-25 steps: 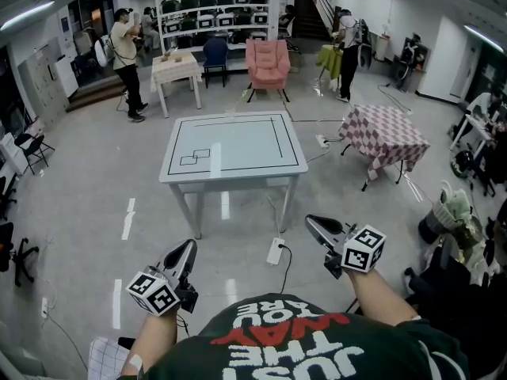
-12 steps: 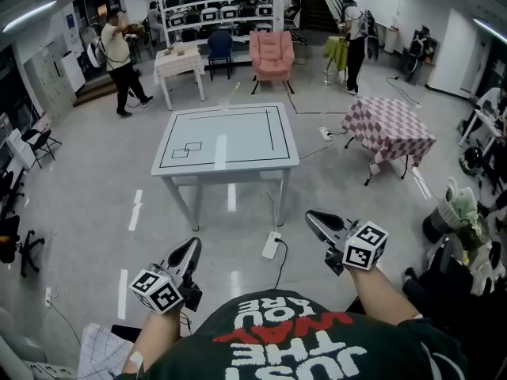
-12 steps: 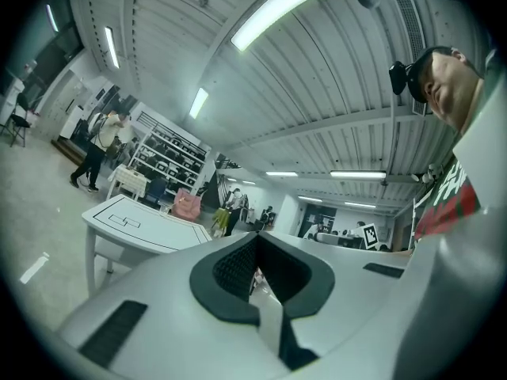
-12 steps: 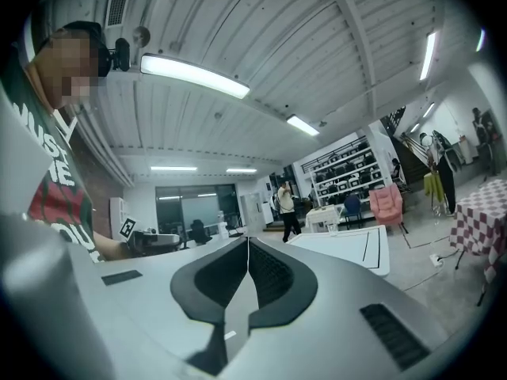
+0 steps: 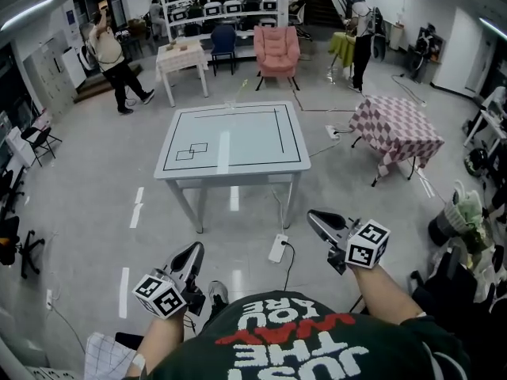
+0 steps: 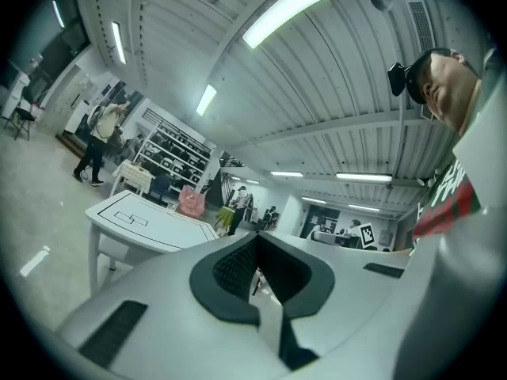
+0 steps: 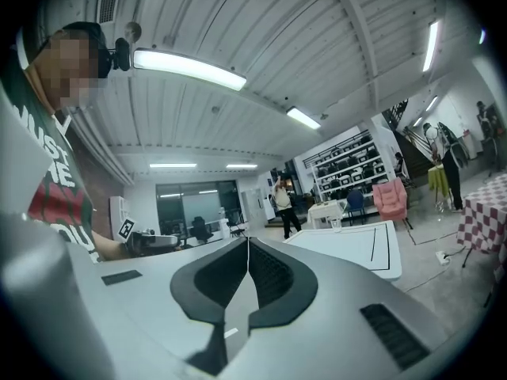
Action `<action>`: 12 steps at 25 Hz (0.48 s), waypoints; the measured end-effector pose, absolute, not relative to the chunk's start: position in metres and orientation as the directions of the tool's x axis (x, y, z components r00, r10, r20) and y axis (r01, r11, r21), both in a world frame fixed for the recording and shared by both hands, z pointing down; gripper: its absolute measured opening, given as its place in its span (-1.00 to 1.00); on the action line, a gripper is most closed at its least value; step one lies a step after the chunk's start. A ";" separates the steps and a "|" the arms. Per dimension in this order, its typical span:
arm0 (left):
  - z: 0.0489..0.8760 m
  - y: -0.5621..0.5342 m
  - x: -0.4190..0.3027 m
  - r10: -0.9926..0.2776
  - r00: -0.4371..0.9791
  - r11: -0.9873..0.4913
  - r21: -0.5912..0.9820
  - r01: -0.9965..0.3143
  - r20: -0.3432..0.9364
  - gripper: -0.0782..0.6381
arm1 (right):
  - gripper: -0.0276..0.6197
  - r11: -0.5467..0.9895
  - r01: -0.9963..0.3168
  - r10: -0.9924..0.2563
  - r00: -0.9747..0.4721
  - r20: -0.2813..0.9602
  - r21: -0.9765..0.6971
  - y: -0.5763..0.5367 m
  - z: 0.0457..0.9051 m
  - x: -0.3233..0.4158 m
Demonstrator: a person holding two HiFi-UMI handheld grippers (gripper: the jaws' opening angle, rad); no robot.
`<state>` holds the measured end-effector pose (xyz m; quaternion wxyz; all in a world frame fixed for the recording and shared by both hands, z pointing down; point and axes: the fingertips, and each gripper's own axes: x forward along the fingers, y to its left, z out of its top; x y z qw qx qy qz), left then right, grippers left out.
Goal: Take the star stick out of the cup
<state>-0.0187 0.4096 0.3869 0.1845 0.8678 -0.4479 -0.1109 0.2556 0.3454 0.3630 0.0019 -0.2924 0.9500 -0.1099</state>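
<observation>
Left tool: the left tool (image 5: 193, 250) hung low by the person's waist, jaws pressed together on nothing, tips aimed forward.
Right tool: the right tool (image 5: 314, 218) was held a little higher, likewise closed and empty.
Surface: a white surface (image 5: 230, 172) with black outlines stood well ahead of both tools, bare floor between.
Cup: a small clear cup (image 7: 337, 225) sat at the far edge of the surface, the side farthest from the tools.
Star stick: a thin pale stick (image 5: 240, 90) seemed to rise from the cup; it was too small for me to make out a star.
Stage: as I judged it, the approach was not yet made and nothing was within reach.
Trip risk: a power strip (image 5: 277, 249) and its cable lay on the floor just ahead of the tools, right in the walking line; a foot could catch it.
Reach risk: with the cup on the far side, leaning across could nudge it off the edge.
Grip risk: a light cup might lift or tip with the stick unless one tool steadied it.
Jaw risk: both tools needed opening first; arriving closed would only knock the stick.
</observation>
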 end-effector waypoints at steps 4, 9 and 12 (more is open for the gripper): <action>0.403 0.355 -0.071 -0.805 0.591 -0.554 0.433 -0.711 -0.061 -0.79 | -0.81 0.805 -0.562 -0.559 -0.826 0.077 -0.191 0.291 0.369 0.199; 0.410 0.265 -0.148 -0.757 0.649 -0.623 0.376 -0.686 -0.072 -0.79 | -0.81 0.787 -0.588 -0.588 -0.806 0.060 -0.186 0.203 0.361 0.109; 0.399 0.214 -0.197 -0.744 0.664 -0.636 0.384 -0.669 -0.074 -0.79 | -0.81 0.784 -0.596 -0.593 -0.802 0.073 -0.176 0.156 0.352 0.054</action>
